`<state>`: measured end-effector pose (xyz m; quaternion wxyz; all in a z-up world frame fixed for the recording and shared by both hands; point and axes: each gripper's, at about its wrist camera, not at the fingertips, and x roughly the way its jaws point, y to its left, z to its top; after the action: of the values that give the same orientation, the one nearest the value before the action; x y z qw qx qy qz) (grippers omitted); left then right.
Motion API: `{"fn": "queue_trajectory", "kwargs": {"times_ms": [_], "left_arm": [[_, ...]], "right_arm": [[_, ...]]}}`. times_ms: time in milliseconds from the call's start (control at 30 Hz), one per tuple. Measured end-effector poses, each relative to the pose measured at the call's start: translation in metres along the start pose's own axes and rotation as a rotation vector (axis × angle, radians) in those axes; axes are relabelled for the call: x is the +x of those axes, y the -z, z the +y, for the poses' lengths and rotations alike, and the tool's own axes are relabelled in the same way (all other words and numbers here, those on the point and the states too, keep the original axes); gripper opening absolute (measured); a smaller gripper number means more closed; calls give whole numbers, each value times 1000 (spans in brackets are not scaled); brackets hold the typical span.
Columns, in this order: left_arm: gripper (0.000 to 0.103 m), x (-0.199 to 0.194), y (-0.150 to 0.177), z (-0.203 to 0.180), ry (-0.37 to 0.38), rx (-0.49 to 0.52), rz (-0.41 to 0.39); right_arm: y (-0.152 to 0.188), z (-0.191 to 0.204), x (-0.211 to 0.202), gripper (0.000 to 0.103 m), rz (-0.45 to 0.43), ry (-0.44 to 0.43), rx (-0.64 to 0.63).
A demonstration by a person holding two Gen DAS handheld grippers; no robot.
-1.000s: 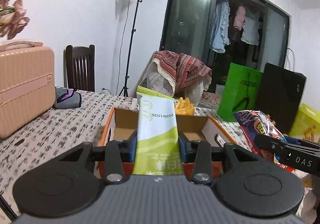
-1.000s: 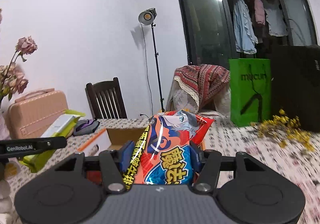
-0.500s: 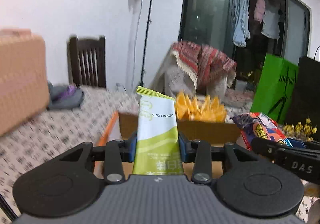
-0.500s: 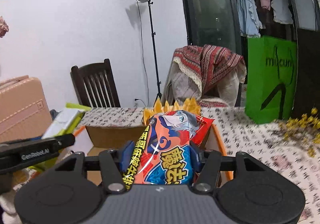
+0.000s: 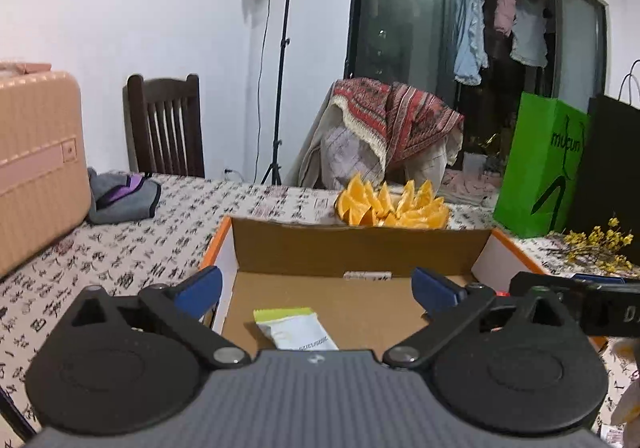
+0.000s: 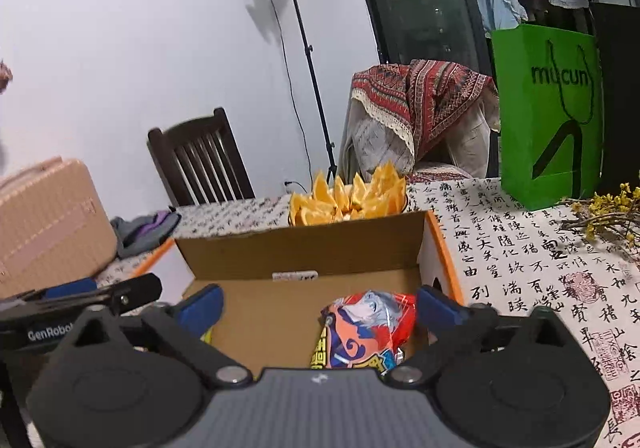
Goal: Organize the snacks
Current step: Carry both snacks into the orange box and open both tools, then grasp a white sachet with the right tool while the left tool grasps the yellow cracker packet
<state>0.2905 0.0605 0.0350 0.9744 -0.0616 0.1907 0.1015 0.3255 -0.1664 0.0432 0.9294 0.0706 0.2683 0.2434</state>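
- Two snacks down in the cardboard box [image 5: 360, 252]: green-and-white packet [image 5: 294, 330] flat on the floor, lower centre of the left wrist view; red-orange bag [image 6: 366, 330] at the box's right side, lower centre-right of the right wrist view.
- Left gripper [image 5: 316, 284]: jaws opening, spread wide, nothing between the pads, packet lying below them.
- Right gripper [image 6: 320, 304]: jaws opening, wide as well, bag below and clear of the pads.
- Step in hand, by the look of it: release into the box. Next: lift both out, go for more snacks; none visible here, so need to look around.
- Around: orange slices [image 5: 390, 204] just behind the box's far wall, green paper bag [image 6: 546, 116] at right, pink suitcase [image 5: 38, 164] at left edge, yellow flower sprigs [image 6: 604, 212] on the tablecloth [image 6: 520, 260].
- In the way: box walls close beside both sets of fingers; lift straight up.
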Motion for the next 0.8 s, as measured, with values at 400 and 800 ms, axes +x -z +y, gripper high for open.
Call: {"fn": "queue_trajectory", "kwargs": {"times_ms": [400, 800], "left_arm": [[103, -55, -14, 6, -27, -24, -45], [103, -127, 23, 13, 19, 10, -37]], "right_arm": [[-11, 15, -75, 103, -78, 6, -50], [45, 35, -145, 103, -31, -32, -136]]}}
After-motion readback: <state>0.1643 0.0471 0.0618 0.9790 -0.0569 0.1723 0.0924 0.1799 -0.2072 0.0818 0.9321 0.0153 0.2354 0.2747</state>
